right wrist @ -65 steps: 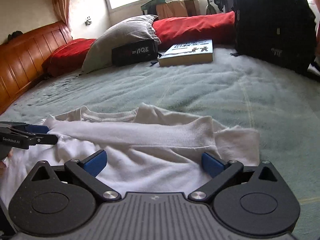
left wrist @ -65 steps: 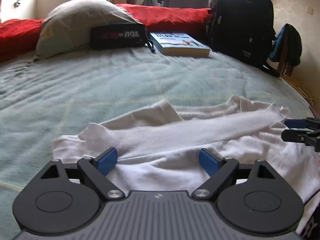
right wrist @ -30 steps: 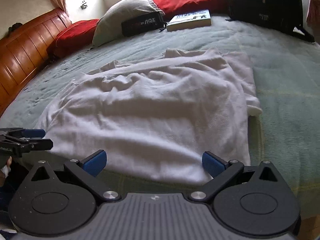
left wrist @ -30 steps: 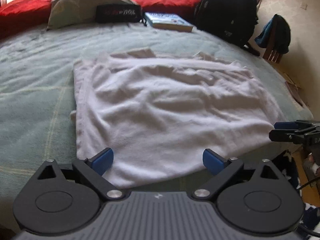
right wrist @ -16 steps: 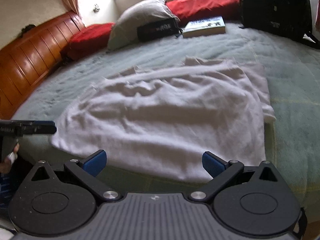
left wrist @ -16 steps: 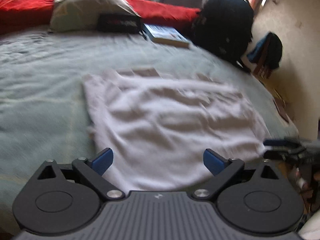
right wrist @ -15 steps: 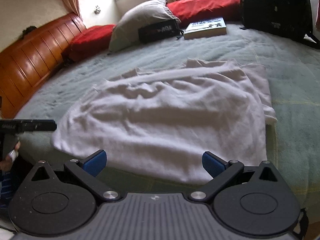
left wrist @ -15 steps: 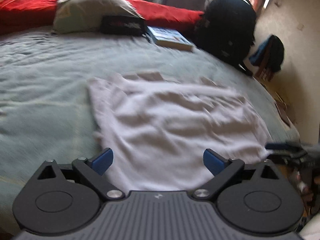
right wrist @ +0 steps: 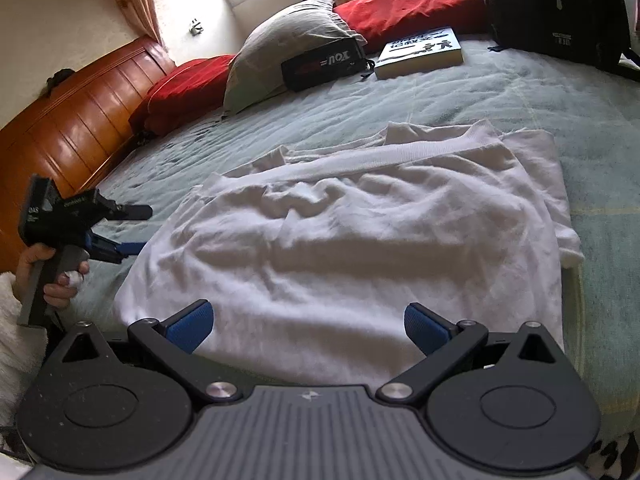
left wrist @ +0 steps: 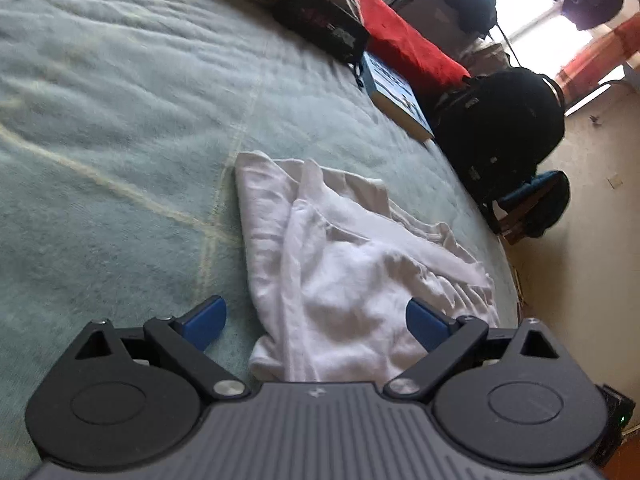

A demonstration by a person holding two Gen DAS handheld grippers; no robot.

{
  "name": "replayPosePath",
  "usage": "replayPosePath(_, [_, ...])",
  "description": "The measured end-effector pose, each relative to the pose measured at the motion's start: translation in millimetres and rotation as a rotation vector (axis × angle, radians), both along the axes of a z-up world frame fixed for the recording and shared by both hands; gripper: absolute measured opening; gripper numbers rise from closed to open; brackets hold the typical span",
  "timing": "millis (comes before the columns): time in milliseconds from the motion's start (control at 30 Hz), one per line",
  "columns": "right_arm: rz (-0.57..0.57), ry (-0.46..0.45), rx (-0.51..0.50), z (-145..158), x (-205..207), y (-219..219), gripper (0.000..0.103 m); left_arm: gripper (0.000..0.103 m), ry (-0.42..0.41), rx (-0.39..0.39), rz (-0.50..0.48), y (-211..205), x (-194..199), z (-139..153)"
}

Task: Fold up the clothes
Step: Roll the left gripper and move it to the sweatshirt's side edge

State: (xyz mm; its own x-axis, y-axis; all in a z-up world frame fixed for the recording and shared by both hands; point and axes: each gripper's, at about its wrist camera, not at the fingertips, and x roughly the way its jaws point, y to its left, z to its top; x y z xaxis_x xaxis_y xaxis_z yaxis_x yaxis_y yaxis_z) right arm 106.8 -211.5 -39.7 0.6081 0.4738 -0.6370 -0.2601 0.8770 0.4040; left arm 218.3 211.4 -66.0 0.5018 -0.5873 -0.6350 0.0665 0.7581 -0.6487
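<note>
A white garment point(right wrist: 360, 232) lies spread flat and wrinkled on the green bed blanket point(right wrist: 520, 92), with its ribbed neckband on the far side. My right gripper point(right wrist: 308, 324) is open just above the garment's near hem, holding nothing. A hand point(right wrist: 52, 276) holds my left gripper point(right wrist: 136, 230) beside the garment's left edge, rolled onto its side and open. In the tilted left wrist view, the garment point(left wrist: 352, 272) has its side edge between the spread fingers of the left gripper point(left wrist: 316, 316), which grip nothing.
At the far end of the bed are a grey pillow point(right wrist: 288, 40), a black pouch point(right wrist: 320, 64), a book point(right wrist: 420, 54) and a black backpack point(right wrist: 560, 12), with red cushions point(right wrist: 408, 4) behind. A wooden headboard point(right wrist: 68, 128) stands at left. The bed edge is close below me.
The left gripper has swung to the garment's left side and rolled over, so its view is tilted. The right gripper has moved slightly closer to the hem. Both stay open.
</note>
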Motion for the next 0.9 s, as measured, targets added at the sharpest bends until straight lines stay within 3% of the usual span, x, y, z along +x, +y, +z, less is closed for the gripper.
replayPosePath(233, [0.001, 0.026, -0.013, -6.3, 14.9, 9.9, 0.103, 0.098, 0.033, -0.101, -0.085, -5.2, 26.7, -13.8])
replayPosePath(500, [0.002, 0.038, -0.017, -9.7, 23.6, 14.5, 0.103, 0.098, 0.058, -0.157, -0.094, -13.2, 58.8, -20.8])
replayPosePath(733, [-0.006, 0.038, 0.009, -9.5, 22.9, 7.6, 0.103, 0.097, 0.102, -0.166, -0.156, -14.2, 30.0, -14.5])
replayPosePath(900, [-0.012, 0.014, 0.0, -3.7, 20.4, 4.5, 0.103, 0.097, 0.115, -0.129, -0.206, -17.6, 17.0, -11.8])
